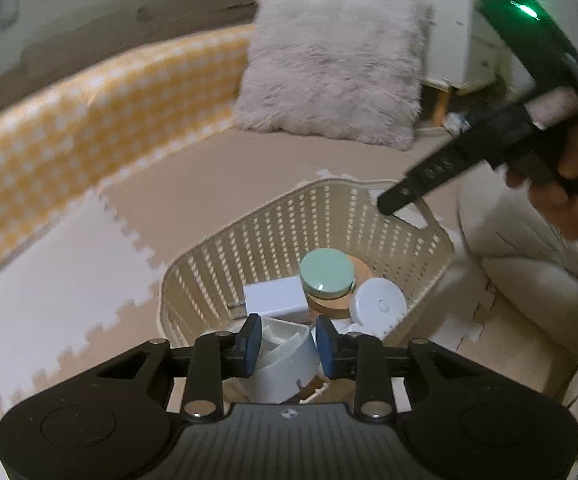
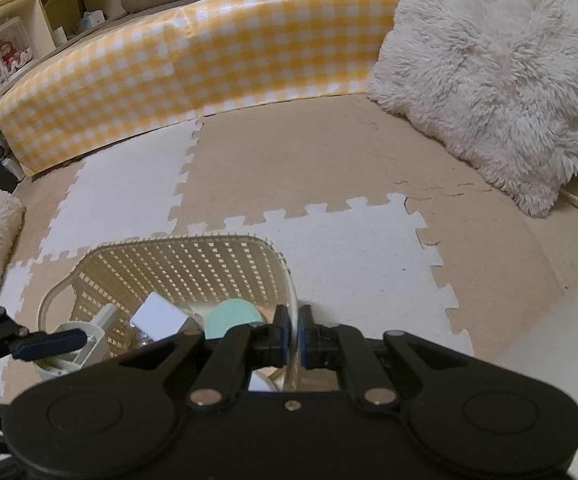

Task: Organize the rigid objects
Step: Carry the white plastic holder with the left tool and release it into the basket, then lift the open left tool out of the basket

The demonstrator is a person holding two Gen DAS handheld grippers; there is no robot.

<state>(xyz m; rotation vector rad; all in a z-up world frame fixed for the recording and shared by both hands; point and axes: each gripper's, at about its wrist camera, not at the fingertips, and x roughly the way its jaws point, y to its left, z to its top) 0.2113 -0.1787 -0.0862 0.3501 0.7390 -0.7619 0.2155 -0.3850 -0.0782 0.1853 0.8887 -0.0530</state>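
Observation:
A cream perforated basket (image 1: pixel 393 216) stands on the foam floor mat. It holds a mint-lidded jar (image 1: pixel 327 274), a white box (image 1: pixel 275 296), a white round disc (image 1: pixel 379 304) and a wooden lid. My left gripper (image 1: pixel 287 344) is over the basket's near side, its blue pads on either side of a white divided cup (image 1: pixel 285 360). In the right wrist view my right gripper (image 2: pixel 293 338) is shut on the basket's rim (image 2: pixel 293 304). The basket (image 2: pixel 177 256), jar lid (image 2: pixel 233 318), box (image 2: pixel 159 316) and cup (image 2: pixel 69 344) show there too.
A yellow checked bumper (image 2: pixel 193 64) lines the mat's far edge. A fluffy pillow (image 2: pixel 497 76) leans at the right. A shelf with toys (image 2: pixel 5 52) stands far left. A white cushion (image 1: pixel 529 264) lies right of the basket. Beige and white mat tiles (image 2: pixel 361 248) surround the basket.

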